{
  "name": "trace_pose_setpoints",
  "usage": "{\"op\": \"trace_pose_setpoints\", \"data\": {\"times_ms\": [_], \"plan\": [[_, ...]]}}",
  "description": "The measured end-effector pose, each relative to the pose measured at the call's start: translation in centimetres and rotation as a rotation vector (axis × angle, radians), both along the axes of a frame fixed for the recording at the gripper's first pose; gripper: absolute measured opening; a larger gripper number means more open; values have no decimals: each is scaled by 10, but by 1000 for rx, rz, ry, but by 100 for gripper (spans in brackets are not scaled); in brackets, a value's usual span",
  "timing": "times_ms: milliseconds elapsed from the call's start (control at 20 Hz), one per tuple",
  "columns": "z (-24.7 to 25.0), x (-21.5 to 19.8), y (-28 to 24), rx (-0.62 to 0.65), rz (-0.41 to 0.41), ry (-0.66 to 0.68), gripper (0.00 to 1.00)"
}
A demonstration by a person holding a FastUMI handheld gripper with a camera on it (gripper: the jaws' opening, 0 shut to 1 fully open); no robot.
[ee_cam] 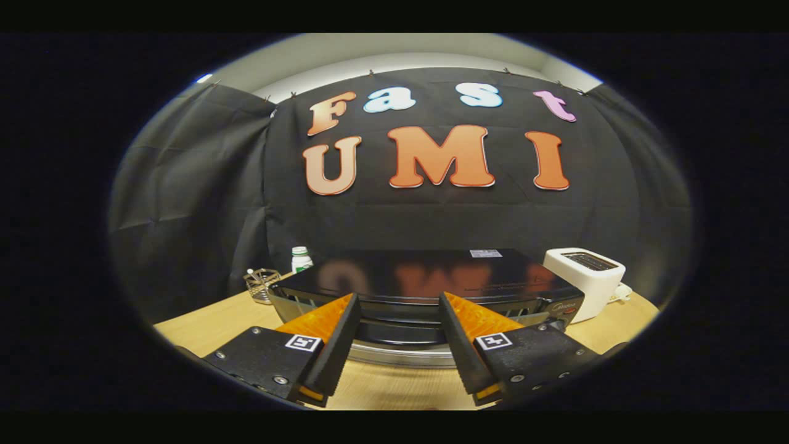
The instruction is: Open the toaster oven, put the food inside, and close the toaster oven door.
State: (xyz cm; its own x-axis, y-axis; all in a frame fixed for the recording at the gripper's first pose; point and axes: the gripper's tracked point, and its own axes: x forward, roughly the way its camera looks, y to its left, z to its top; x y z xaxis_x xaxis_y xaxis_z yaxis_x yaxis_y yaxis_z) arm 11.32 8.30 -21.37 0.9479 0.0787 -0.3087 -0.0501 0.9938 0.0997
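From my seat at the far end I see a pale wooden table [203, 324] running across the lower part of the frame. At lower left on it sits a small wire basket [260, 284], and just to its right a white bottle with a green cap [301, 259], standing upright behind the corner of the oven. The toaster oven [425, 280] fills the lower centre, black with a glossy top, its door handle [400, 354] a silvery bar low on the front, with the door looking closed. My gripper [399, 303] is spread wide and holds nothing; its two fingers rise from the bottom of the frame, tips right up against the oven's upper front edge, handle showing in the gap between them. I cannot tell if the tips touch the oven. To the right, just beside the oven, stands a white toaster [588, 277]
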Motion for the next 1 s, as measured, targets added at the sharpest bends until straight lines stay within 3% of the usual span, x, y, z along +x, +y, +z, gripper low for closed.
{"op": "trace_pose_setpoints", "data": {"times_ms": [600,1000], "plan": [[-22,-82,14,-31,132,116,75],[-68,-115,23,133,151,307,74]]}}
